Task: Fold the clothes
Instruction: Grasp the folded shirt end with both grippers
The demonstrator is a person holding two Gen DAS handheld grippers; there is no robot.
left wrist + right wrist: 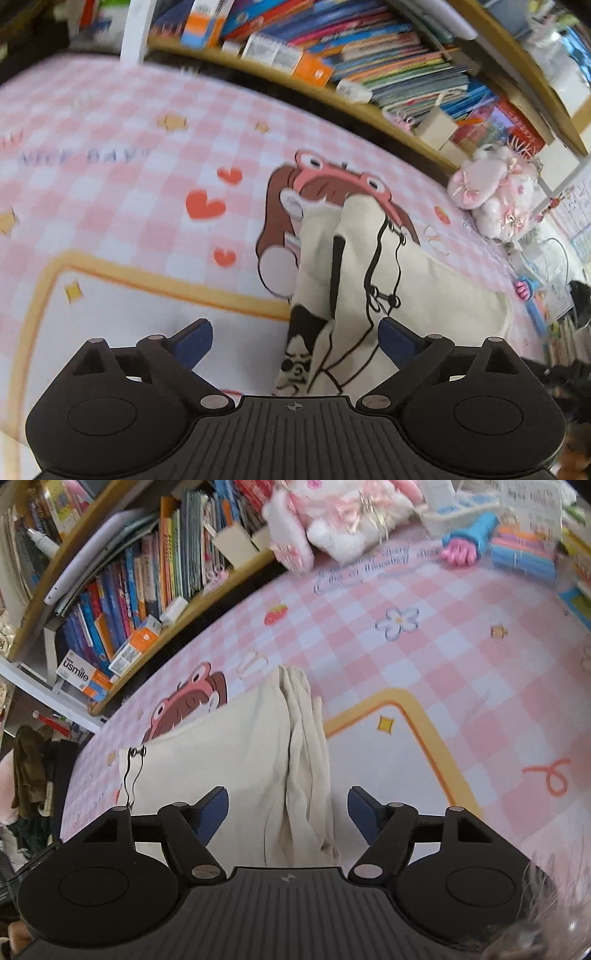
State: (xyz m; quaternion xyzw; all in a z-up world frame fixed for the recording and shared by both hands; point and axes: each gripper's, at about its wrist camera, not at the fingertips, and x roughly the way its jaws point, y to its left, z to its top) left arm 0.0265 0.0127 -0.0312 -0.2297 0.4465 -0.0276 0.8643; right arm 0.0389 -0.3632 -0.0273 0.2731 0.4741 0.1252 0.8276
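- On the pink checked cloth-covered surface (pixel 110 110) lies the cream cotton garment with black cartoon print (pixel 354 266), bunched lengthwise; the left tool (pixel 295 339) hangs over its end, jaws wide, gripping nothing.
- The right tool (pixel 288 812) likewise straddles the gathered ridge, jaws apart and empty.
- Risk: loose folds may slump or spread, so a regrasp catches one layer only.
- The left view shows the print; the right shows plain pleats.
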